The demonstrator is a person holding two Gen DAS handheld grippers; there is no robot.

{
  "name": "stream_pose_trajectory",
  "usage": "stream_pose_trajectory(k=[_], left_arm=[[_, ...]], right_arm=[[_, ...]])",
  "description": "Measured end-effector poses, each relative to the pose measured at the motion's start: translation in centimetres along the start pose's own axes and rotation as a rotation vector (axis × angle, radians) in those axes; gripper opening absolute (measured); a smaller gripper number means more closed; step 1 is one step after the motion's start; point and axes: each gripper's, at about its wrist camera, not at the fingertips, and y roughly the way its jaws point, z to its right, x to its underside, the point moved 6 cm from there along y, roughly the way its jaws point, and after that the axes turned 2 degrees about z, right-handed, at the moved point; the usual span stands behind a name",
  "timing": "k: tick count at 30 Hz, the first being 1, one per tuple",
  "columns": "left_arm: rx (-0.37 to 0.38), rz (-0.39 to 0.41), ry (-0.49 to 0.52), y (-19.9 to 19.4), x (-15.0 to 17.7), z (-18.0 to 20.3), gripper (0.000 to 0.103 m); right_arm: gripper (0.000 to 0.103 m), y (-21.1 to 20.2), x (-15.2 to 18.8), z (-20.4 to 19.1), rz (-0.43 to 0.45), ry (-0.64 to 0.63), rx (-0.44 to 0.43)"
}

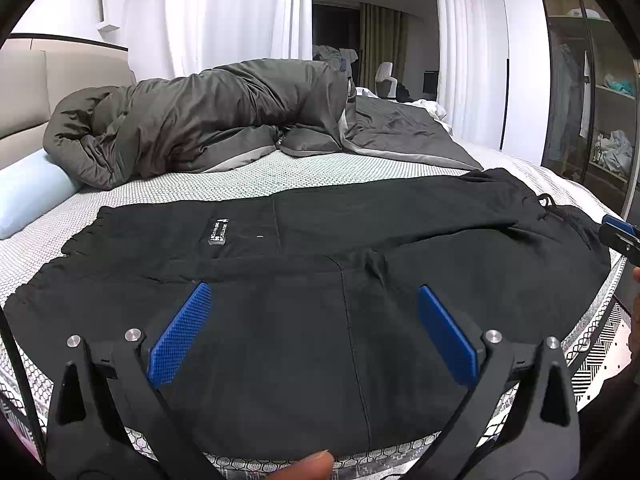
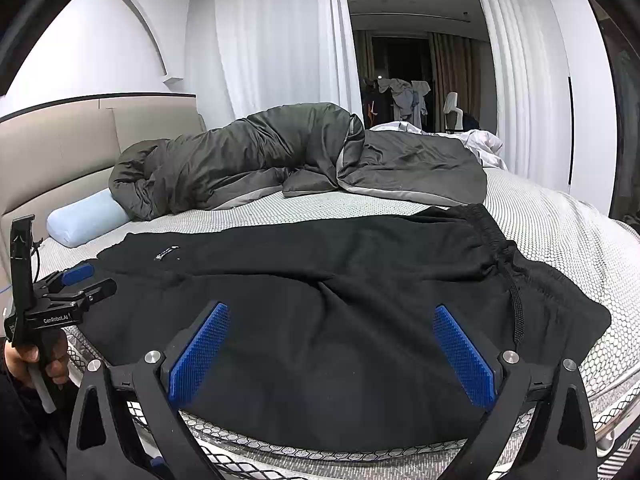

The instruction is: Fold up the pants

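The black drawstring fabric pants [image 2: 340, 300] lay spread flat across the white patterned mattress [image 2: 560, 232]. The left gripper [image 1: 314, 300] and right gripper [image 2: 332, 320] both hovered above them, blue-padded jaws wide apart, holding nothing.

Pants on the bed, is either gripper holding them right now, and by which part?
Nothing is held. Left gripper and right gripper hover with jaws open above the black pants.

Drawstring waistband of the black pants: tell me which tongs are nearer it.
Right. The right tongs hover beside the waistband; the left tongs hover over the legs, toward the cuffs.
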Motion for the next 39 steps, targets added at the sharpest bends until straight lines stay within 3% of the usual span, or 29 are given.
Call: stream_pose_trajectory(k=[39], left_arm=[[-0.009,0.006,-0.016,-0.3,-0.3,-1.0,0.102]], right_arm=[[0.103,0.7,0.4,0.8,-0.028,-0.007,0.024]])
